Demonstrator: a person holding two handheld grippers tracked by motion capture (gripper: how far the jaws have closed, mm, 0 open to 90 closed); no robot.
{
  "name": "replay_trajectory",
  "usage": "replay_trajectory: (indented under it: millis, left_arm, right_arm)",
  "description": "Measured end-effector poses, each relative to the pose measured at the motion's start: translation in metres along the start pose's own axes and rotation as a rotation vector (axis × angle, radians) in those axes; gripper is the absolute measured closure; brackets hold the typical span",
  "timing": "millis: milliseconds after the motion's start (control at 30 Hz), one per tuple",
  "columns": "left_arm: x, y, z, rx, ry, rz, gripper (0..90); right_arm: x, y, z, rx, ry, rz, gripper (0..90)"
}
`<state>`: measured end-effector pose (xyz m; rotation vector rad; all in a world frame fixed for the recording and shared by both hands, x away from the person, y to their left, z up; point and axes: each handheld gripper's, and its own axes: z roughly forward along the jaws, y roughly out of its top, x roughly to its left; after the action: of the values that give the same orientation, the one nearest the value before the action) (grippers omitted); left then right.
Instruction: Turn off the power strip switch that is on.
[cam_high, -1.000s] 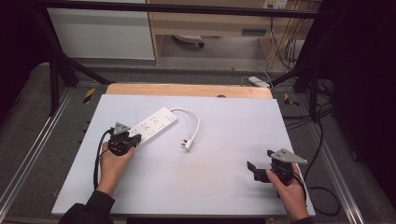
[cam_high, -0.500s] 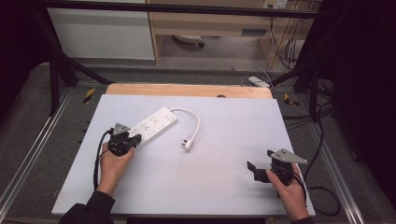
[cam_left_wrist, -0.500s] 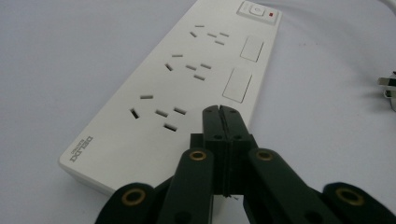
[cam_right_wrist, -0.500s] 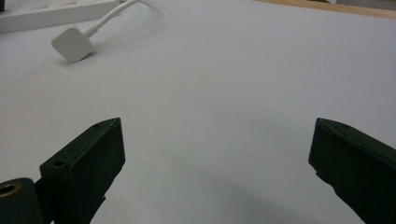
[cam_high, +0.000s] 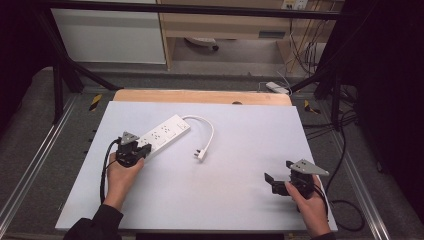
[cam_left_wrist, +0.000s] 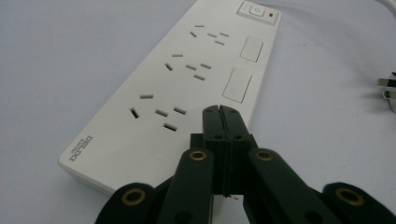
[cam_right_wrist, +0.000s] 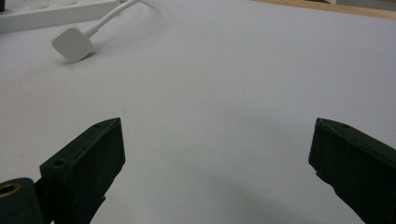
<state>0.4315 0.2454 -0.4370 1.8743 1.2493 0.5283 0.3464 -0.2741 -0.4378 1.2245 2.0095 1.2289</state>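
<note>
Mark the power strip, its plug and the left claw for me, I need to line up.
power strip (cam_high: 162, 134), high view, middle of its white top face.
plug (cam_high: 201, 154), high view, the white plug body at the cord's end.
left claw (cam_left_wrist: 219, 110), left gripper view, tips of the closed jaws above the strip.

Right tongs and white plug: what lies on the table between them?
Nothing: in the high view, bare table separates the right tongs from the plug.
</note>
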Motion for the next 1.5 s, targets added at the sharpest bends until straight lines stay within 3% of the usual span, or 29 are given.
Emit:
replay_trajectory:
  millis: [467, 1500]
  left_arm:
    - [0.0038, -0.0023, -0.0004, 0.002, -0.014, -0.028, 90.0]
    - [0.0013, -0.0027, 0.0011, -0.013, -0.001, 0.000, 90.0]
  right_arm:
    - [0.0004, 0.0003, -0.0005, -0.003, 0.001, 0.004, 4.1]
    - [0.0001, 0.0004, -0.0005, -0.006, -0.001, 0.002, 4.0]
